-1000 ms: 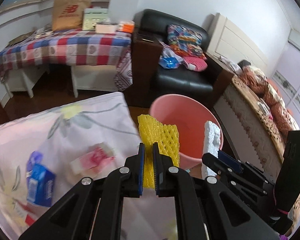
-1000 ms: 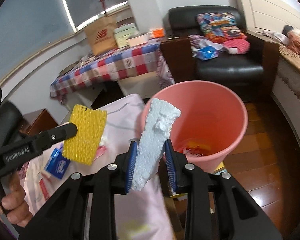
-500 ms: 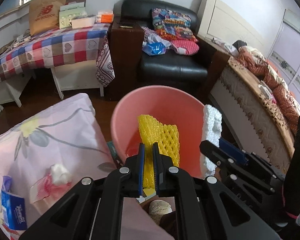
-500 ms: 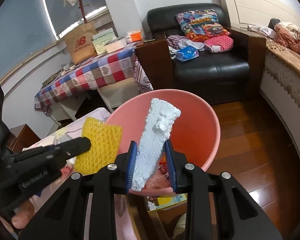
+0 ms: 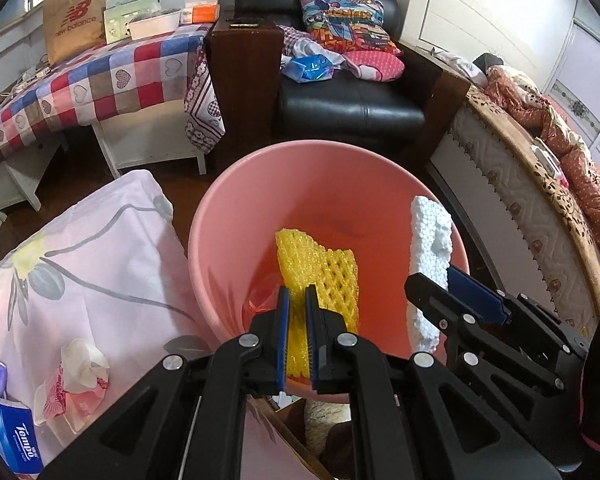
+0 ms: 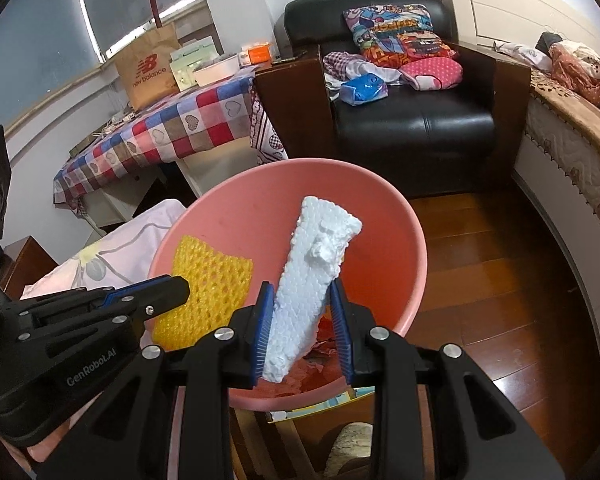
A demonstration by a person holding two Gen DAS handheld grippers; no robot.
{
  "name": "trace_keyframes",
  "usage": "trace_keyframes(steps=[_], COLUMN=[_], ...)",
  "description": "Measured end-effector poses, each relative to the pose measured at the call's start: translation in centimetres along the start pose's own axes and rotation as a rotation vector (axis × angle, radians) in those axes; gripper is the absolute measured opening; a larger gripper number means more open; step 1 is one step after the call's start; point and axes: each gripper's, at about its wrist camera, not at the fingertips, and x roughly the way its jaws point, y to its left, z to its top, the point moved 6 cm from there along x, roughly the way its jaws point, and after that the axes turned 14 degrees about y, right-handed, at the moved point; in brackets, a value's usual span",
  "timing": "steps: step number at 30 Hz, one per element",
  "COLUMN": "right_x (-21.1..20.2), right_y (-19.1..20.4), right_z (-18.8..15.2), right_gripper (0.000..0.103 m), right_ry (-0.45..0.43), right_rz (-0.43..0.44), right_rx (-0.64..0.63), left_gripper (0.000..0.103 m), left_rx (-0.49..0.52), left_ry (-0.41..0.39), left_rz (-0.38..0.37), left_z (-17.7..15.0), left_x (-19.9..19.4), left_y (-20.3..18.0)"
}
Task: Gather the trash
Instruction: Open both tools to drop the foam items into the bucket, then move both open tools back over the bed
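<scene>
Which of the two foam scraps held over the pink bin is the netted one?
The yellow foam net, pinched in the left hand-held gripper. The white foam piece in the right hand-held gripper is a solid, pebbled block without holes.

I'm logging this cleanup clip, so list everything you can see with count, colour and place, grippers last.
bucket: one, pink, on the floor below both grippers.
foam net: one, yellow, in the left gripper, over the bucket.
styrofoam piece: one, white, in the right gripper, over the bucket.
floral sheet: one, pink, left of the bucket.
tissue pack: one, blue, on the sheet.
crumpled wrappers: a few, pink and white, on the sheet.
armchair: one, black, behind the bucket.
checked table: one, multicoloured, back left.
paper bag: one, brown, on that table.
left gripper: black, shut on the net.
right gripper: black, shut on the styrofoam.
</scene>
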Motion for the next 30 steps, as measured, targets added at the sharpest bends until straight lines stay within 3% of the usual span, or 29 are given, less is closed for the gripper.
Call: trace_keyframes(steps=[12,18,22,30], right_x=[0.6,0.8,0.7,0.1], right_y=[-0.8,-1.0,-1.2,-0.8], right_z=[0.1,0.0,0.2,-0.1], right_gripper=[0.031,0.032,0.04,0.041], right_ry=[0.025,0.031,0.028,0.026], right_rz=[-0.001,-0.015,-0.015,-0.016], right_rx=[0.034,0.036,0.041,0.035], left_gripper=[0.009,0.017,0.026,0.026], left_rx=[0.005,0.001,-0.004,-0.014], left_ry=[0.01,0.008,-0.004,-0.032], left_rz=[0.012,0.004,-0.007,-0.016], left_z=[0.0,0.0,0.0,-0.3], left_x=[0.5,0.4,-0.1,-1.6], left_y=[-0.2,-0.4,-0.4,0.0])
